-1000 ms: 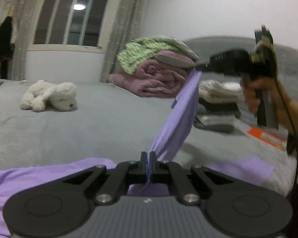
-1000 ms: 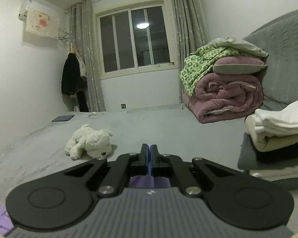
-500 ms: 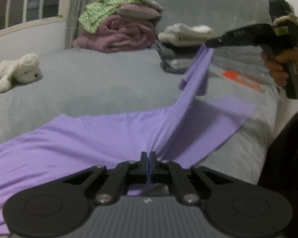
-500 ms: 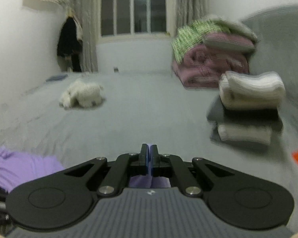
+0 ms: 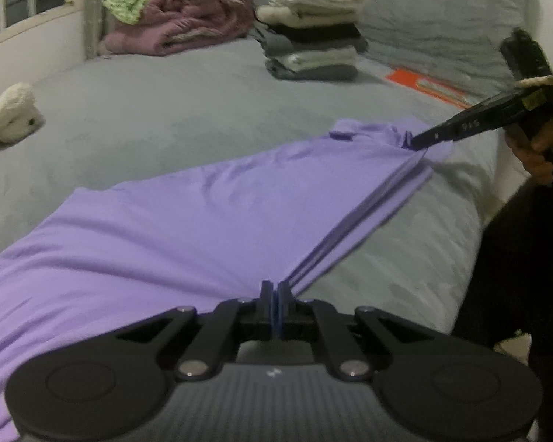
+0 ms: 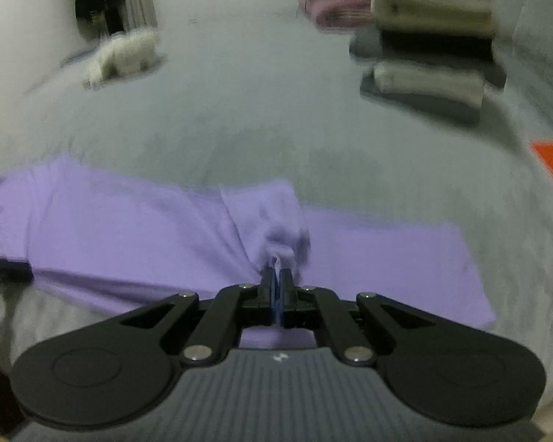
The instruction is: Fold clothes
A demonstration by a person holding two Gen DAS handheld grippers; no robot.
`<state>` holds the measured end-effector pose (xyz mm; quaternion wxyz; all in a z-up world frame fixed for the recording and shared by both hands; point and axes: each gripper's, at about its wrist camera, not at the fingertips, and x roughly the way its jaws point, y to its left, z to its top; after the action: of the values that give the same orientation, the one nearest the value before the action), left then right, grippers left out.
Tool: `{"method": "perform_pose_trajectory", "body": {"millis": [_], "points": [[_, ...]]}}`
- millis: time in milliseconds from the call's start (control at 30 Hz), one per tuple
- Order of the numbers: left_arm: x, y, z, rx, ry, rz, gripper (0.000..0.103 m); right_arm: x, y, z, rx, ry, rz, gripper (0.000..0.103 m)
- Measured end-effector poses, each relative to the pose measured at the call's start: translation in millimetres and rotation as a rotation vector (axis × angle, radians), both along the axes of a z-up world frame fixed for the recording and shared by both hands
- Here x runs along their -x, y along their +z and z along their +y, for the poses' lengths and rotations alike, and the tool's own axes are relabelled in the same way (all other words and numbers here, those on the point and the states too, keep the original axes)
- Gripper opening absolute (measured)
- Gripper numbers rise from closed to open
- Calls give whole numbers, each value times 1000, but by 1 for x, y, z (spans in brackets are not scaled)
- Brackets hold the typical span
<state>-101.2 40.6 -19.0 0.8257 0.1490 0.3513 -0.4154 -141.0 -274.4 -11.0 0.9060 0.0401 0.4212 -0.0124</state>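
A purple shirt lies spread across the grey bed, with one long side folded over. My left gripper is shut on the near edge of the fold. My right gripper shows in the left wrist view, shut on the far end of the same fold near the collar. In the right wrist view the right gripper pinches a bunched bit of the purple shirt, low over the bed. The fold edge runs taut between the two grippers.
A stack of folded clothes sits at the back right, with rolled pink and green bedding behind it. A white plush toy lies at the left. An orange packet lies near the grey headboard. The bed edge drops off at the right.
Both grippers have come down from held high to just above the bed. The shirt hung between them before and now lies flat with its side folded over.
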Motion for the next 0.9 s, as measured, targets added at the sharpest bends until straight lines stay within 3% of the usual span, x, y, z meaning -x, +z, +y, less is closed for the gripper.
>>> {"method": "perform_pose_trajectory", "body": {"millis": [100,233,333,367,700,900], "points": [[-1,5,-2,16,-36,44,5,4,-1,-2,1,14,37,7],[-3,13,-7,68,-67,66,11,13,14,-6,2,19,-29,32],[-7,18,-14,111,-65,65,29,10,21,-8,-12,21,-74,33],[-9,19,-18,122,-59,62,31,7,22,-7,-16,24,-87,33],[-28,6,-71,115,0,49,32,-45,3,26,34,102,-106,33],[-42,-6,-97,140,26,85,32,-64,-8,29,41,102,-78,33]]}}
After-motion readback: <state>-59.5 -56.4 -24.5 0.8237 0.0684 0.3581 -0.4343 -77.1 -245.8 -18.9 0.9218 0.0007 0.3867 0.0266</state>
